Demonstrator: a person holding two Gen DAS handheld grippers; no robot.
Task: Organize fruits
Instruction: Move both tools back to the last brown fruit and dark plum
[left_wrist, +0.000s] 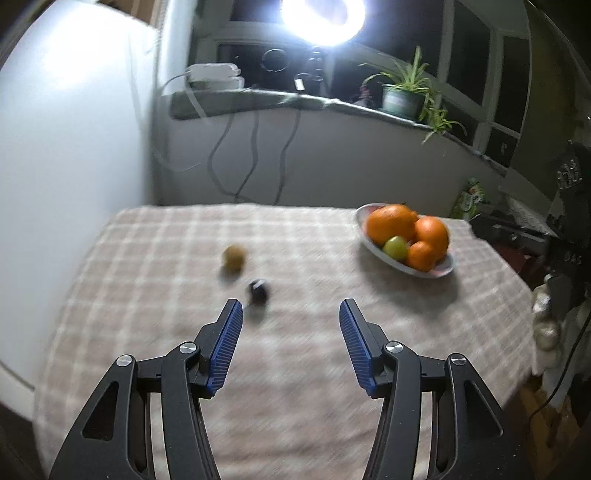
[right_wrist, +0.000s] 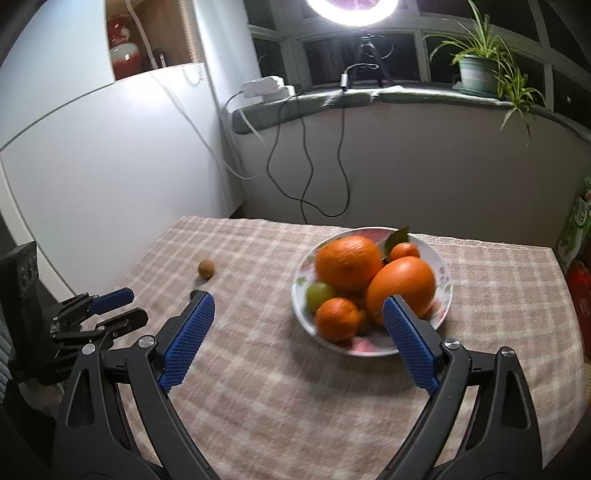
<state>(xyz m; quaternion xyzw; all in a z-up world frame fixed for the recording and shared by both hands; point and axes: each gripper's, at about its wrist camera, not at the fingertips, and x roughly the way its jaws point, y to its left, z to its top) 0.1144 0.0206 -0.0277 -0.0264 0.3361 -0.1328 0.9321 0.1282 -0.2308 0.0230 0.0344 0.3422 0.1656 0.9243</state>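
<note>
A white plate (right_wrist: 441, 314) on the checked tablecloth holds several oranges (right_wrist: 349, 264) and a green fruit (right_wrist: 319, 293); it also shows in the left wrist view (left_wrist: 373, 249) at the right. A small brown fruit (left_wrist: 233, 256) (right_wrist: 206, 268) lies loose on the cloth. A small dark fruit (left_wrist: 258, 291) lies just beyond my left finger; in the right wrist view my left finger hides most of it. My left gripper (left_wrist: 291, 314) is open and empty above the cloth. My right gripper (right_wrist: 298, 308) is open and empty, just short of the plate. The left gripper also shows in the right wrist view (right_wrist: 122, 306).
The table (left_wrist: 295, 369) stands against a white wall (left_wrist: 74, 147). Cables (right_wrist: 306, 166) hang from a sill behind it. A potted plant (right_wrist: 480, 70) and a ring light (left_wrist: 321, 18) stand on the sill. Clutter (left_wrist: 554, 240) lies beyond the table's right edge.
</note>
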